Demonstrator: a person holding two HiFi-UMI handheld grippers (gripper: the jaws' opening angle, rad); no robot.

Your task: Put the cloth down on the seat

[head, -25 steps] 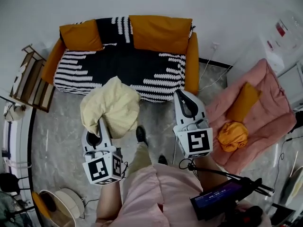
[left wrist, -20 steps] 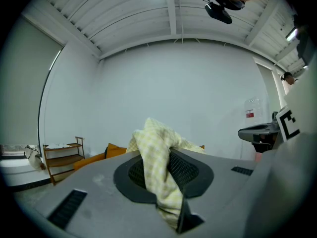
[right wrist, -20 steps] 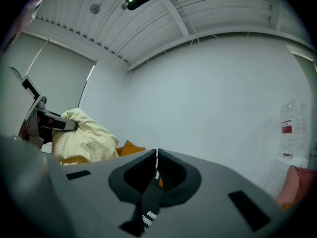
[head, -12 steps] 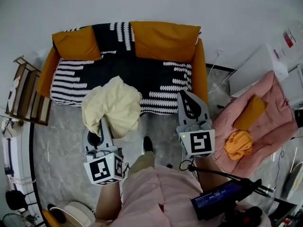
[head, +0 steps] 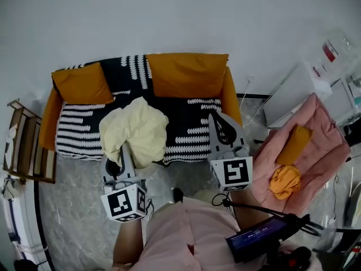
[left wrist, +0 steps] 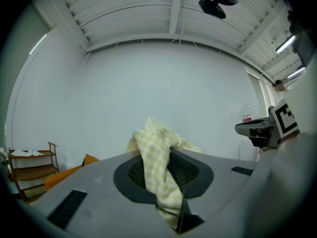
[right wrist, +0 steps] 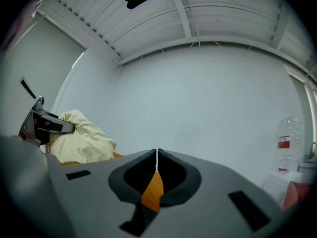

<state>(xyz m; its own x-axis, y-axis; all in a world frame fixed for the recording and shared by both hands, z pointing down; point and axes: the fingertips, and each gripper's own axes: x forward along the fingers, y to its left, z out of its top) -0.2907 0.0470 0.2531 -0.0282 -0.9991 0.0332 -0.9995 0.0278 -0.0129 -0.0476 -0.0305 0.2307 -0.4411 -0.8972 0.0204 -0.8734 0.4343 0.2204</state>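
**A:** How far has the person got with the cloth?

**B:** It isn't down yet. The left gripper (left wrist: 159, 170) is clamped on a fold of the pale yellow checked cloth (head: 135, 130). The rest of the cloth bunches up ahead of the jaws and above them, carried in the air.

**A:** And the seat?

**B:** The black-and-white seat (head: 186, 131) lies ahead of both grippers and lower down.

**A:** What about the other gripper?

**B:** The right gripper (right wrist: 157, 162) has its jaws pressed together on nothing. The cloth is off to its left.

**A:** So what remains?

**B:** Probably carrying the bundle out over the seat, lowering it and releasing it.
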